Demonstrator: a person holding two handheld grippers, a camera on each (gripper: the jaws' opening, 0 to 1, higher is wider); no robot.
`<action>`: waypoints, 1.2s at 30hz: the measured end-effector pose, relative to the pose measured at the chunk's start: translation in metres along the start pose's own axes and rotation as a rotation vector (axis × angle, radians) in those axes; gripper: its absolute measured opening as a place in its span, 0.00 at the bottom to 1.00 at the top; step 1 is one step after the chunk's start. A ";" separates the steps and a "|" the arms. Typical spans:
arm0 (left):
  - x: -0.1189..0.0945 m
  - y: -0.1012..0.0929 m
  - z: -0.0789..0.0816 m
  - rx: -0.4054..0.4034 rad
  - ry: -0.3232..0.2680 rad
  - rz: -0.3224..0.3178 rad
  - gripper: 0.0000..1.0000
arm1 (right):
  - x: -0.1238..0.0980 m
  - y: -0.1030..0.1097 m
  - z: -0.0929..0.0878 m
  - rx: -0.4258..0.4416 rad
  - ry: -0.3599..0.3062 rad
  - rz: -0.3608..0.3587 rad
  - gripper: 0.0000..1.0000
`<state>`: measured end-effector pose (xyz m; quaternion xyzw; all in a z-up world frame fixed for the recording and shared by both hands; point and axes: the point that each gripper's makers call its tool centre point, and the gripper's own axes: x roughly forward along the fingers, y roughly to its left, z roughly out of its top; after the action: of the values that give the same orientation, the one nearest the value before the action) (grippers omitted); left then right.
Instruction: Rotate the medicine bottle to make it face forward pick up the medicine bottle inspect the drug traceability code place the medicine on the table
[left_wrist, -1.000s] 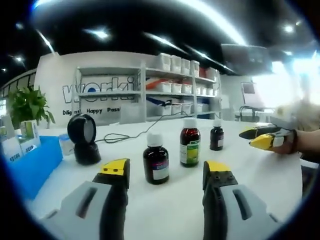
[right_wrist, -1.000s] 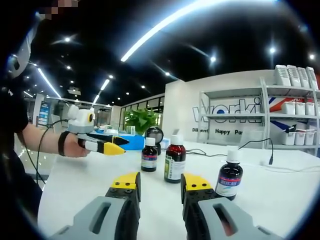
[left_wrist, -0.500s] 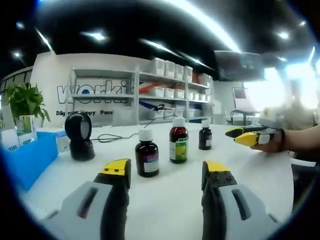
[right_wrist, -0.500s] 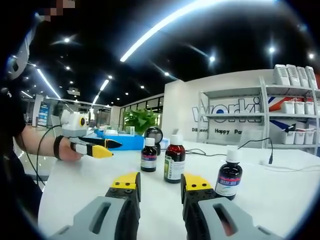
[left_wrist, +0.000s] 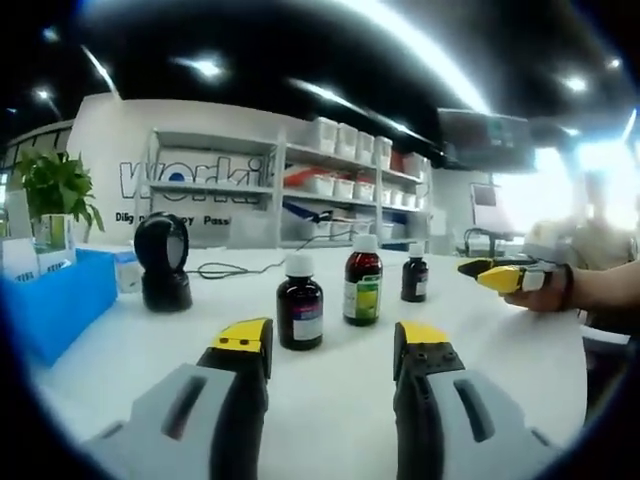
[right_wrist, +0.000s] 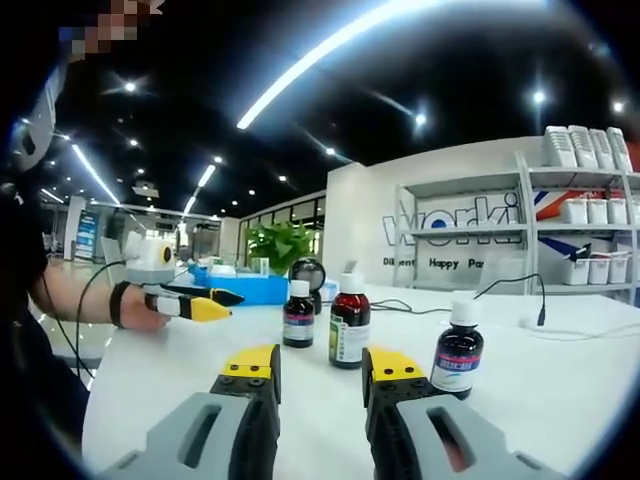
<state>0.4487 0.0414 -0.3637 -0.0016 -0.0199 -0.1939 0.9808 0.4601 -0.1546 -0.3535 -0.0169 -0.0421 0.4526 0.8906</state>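
three brown medicine bottles stand upright in a row on the white table (left_wrist: 120, 350): one with a purple label (left_wrist: 300, 314), a taller one with a green label (left_wrist: 363, 287), a small one (left_wrist: 414, 273) farthest. left tongs (left_wrist: 332, 345) and right tongs (right_wrist: 317, 365) hover parted, empty, short of them.

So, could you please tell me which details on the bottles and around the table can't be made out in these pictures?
- Bottle labels: print on the left bottle, middle bottle and right bottle is too small and blurred in both views, so no traceability code is readable.
- Scanner: its face is dark in the left gripper view.
- Blue bin: cut off by the left gripper view's edge.
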 end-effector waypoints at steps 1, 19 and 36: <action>0.000 0.000 0.000 0.003 -0.001 0.001 0.39 | 0.000 0.000 0.000 0.003 -0.002 0.000 0.28; -0.003 0.000 0.007 -0.025 -0.030 0.006 0.39 | 0.000 -0.008 -0.002 0.040 0.011 -0.031 0.32; -0.004 -0.002 0.008 -0.008 -0.033 0.018 0.39 | -0.002 -0.034 0.003 0.061 0.072 -0.126 0.37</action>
<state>0.4436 0.0410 -0.3558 -0.0089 -0.0354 -0.1853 0.9820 0.4858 -0.1761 -0.3487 -0.0035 0.0026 0.3958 0.9183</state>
